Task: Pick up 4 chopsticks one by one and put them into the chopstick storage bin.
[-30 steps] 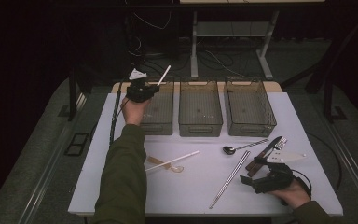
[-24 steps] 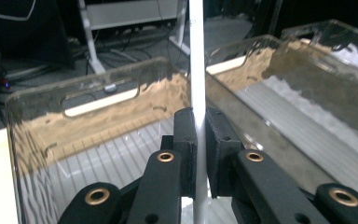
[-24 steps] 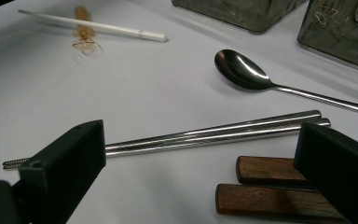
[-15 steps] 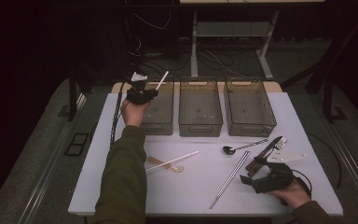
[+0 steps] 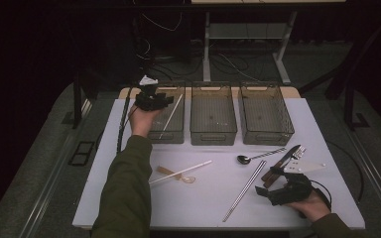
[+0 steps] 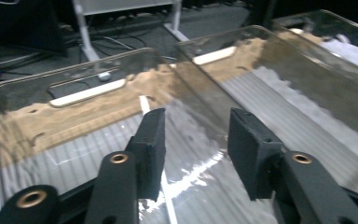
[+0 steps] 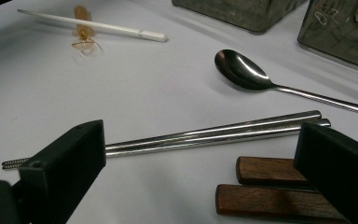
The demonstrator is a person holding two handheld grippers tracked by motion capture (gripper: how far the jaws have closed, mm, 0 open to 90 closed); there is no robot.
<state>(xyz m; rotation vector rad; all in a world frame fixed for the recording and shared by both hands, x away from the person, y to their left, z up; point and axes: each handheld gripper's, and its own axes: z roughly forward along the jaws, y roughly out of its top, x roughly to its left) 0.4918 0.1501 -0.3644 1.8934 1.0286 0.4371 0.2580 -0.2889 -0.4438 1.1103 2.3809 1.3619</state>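
My left gripper [image 5: 155,99] hovers over the left clear bin [image 5: 164,135]. Its jaws have just been opening and now stand apart with nothing pressed between them [image 6: 193,126]. A white chopstick [image 5: 171,116] lies slanted inside that bin, and it shows below the jaws [image 6: 144,103] through the clear plastic. My right gripper [image 5: 274,191] rests low at the table's front right, open wide [image 7: 200,168]. A pair of metal chopsticks [image 7: 214,133] lies between its jaws without touching them, beside two wooden handles [image 7: 279,186].
A middle bin [image 5: 213,134] and a right bin [image 5: 267,135] stand beside the left one. A steel spoon [image 5: 258,156], a wooden-handled knife and fork [image 5: 284,161], another white chopstick [image 5: 181,172] and an amber plastic spoon [image 5: 176,175] lie on the white table [image 5: 129,198].
The left jaws have opened and let go of the white chopstick, which stuck up from the gripper before and now lies in the left bin. The right gripper has not moved.
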